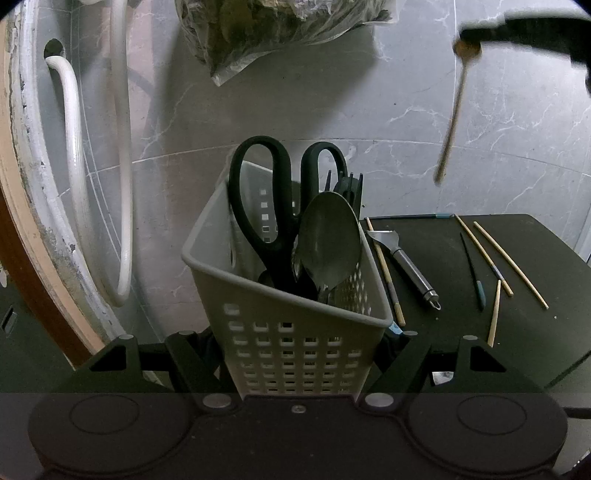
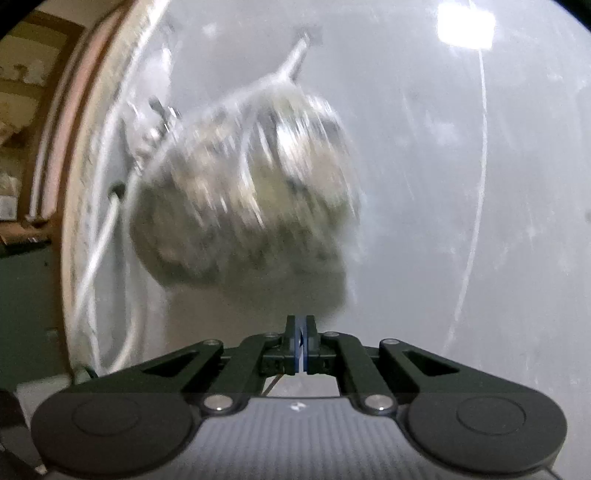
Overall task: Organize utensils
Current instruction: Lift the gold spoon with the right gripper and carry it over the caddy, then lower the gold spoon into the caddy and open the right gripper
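A grey marble-veined tiled wall [image 1: 332, 110] backs a dark matte tabletop [image 1: 461, 332], with white hoses [image 1: 74, 122] looping at the left and a crinkled clear plastic bag [image 1: 273, 33] hanging above.

The left gripper [image 1: 295, 343] is clamped on the pale grey perforated plastic utensil caddy [image 1: 295, 332], its fingers pressed against the two sides low down, and holds it tilted toward the camera.

The right gripper [image 2: 301, 347], pads together, pinches a thin wooden-handled utensil [image 1: 452, 114] that hangs blurred in the air, above and to the right of the caddy. Its exact kind I cannot tell.

To do this step well, I would bring the dangling end over the open mouth of the caddy, aim for the free gap beside the black-handled scissors [image 1: 266, 206], lower it until it is well inside, and only then part the pads. The left grip should keep the caddy steady, since a knock on the rim could tip it.

The caddy already holds the scissors, a large dull metal spoon [image 1: 328, 240] and a dark fork [image 1: 349, 184], all standing upright.

On the tabletop, to the right of the caddy, a steel-handled peeler [image 1: 410, 269] and several loose chopsticks [image 1: 509, 258] lie unsorted.
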Action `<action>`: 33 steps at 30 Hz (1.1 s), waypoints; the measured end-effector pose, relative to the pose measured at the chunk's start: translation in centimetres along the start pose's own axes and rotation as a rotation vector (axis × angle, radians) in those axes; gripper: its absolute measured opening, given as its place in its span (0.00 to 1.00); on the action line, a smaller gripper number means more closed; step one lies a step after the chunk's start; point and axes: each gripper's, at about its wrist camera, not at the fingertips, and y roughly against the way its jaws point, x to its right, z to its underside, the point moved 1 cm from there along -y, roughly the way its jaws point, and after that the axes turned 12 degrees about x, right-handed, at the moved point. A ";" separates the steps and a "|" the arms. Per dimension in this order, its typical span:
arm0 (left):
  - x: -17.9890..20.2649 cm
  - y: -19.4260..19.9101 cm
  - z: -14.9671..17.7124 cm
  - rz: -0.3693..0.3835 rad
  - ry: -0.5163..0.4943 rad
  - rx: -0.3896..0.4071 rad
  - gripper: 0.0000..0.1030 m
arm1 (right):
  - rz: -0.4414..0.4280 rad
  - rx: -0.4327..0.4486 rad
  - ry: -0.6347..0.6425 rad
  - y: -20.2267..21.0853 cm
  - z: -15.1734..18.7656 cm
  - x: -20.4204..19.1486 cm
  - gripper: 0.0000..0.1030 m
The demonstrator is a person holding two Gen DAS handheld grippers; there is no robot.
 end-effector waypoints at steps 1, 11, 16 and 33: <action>0.0 0.0 0.0 0.000 0.000 0.000 0.74 | -0.013 0.020 -0.001 0.0 -0.7 -0.2 0.02; 0.1 0.0 -0.1 0.000 -0.001 0.000 0.74 | -0.215 0.164 -0.006 0.5 -4.7 -4.4 0.02; 0.1 0.0 -0.1 0.000 -0.001 0.001 0.74 | -0.303 0.135 0.002 0.0 -3.5 -7.2 0.02; 0.0 -0.1 -0.2 0.002 0.001 0.002 0.74 | -0.452 -0.040 0.007 -1.0 2.9 -12.0 0.02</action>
